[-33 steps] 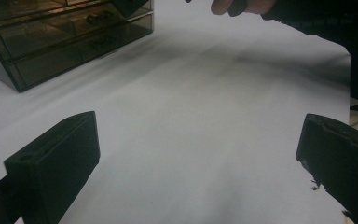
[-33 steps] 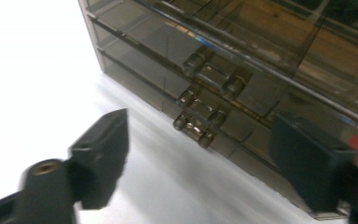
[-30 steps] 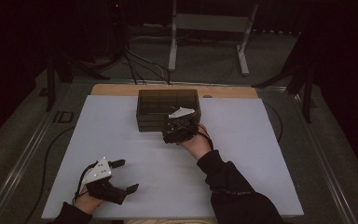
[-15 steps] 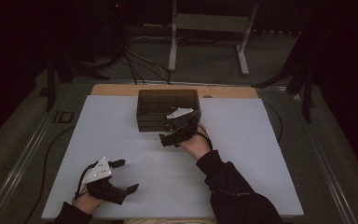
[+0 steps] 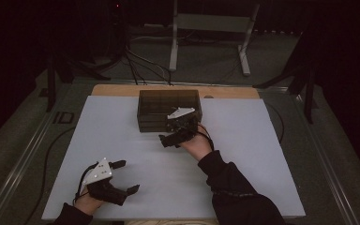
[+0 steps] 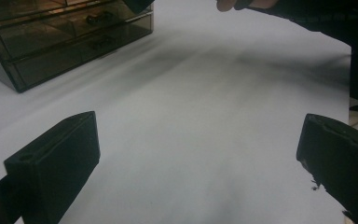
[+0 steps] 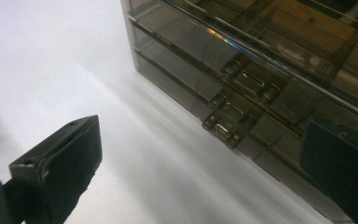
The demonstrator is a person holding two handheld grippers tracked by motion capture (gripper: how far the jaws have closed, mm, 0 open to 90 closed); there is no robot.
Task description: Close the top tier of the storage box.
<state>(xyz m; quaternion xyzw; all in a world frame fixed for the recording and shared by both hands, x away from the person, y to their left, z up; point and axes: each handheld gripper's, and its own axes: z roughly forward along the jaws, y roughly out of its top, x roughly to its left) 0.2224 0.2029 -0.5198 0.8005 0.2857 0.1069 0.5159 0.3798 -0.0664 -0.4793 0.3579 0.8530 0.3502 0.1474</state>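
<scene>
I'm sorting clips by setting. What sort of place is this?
Probably a lab or studio set up for recording handling work: a table under a white sheet, dark surroundings with a metal stand and floor cables, and only a smoky plastic drawer box laid out.

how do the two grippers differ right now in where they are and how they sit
The right gripper sits right at the front of the smoked drawer box, its jaws facing the drawer handles; the left gripper rests near the table's front edge, well away from the box. The right gripper's jaws have just been opening, nothing between them. Both stand open and hold nothing.
</scene>
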